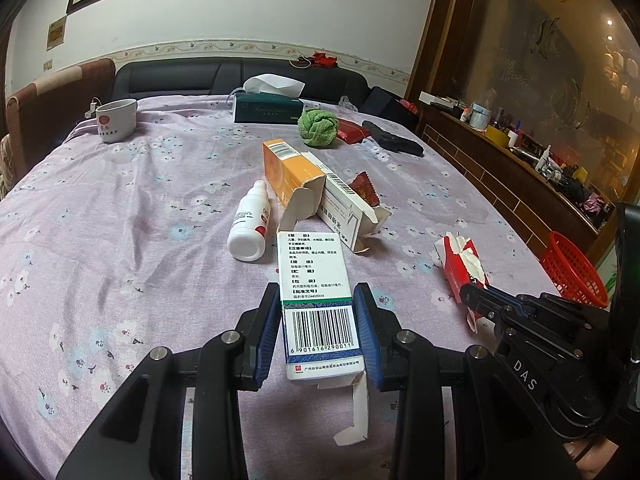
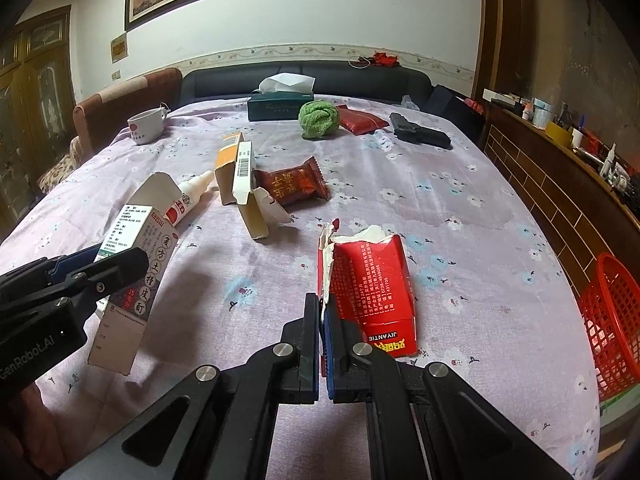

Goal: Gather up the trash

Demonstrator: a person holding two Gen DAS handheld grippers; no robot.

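A round table covered with a lilac flowered cloth (image 1: 120,208) carries everything. At its right edge, lower than the top, stands a red plastic mesh basket (image 2: 612,320). At the far side lie a dark green tissue box (image 1: 267,107), a white cup with a red mark (image 1: 116,120) and a green knitted ball (image 1: 318,127).

The left gripper (image 1: 317,320) is clamped on a white medicine carton with a barcode (image 1: 316,280), both blue pads pressing its sides; the carton is lifted off the cloth. The right gripper (image 2: 322,320) is closed on the torn edge of a red paper carton (image 2: 368,280).

In the middle lie an open orange carton (image 1: 288,176), touching an open white carton (image 1: 344,208), with a white plastic bottle (image 1: 250,224) just beside them and a dark red snack wrapper (image 2: 294,186) near.
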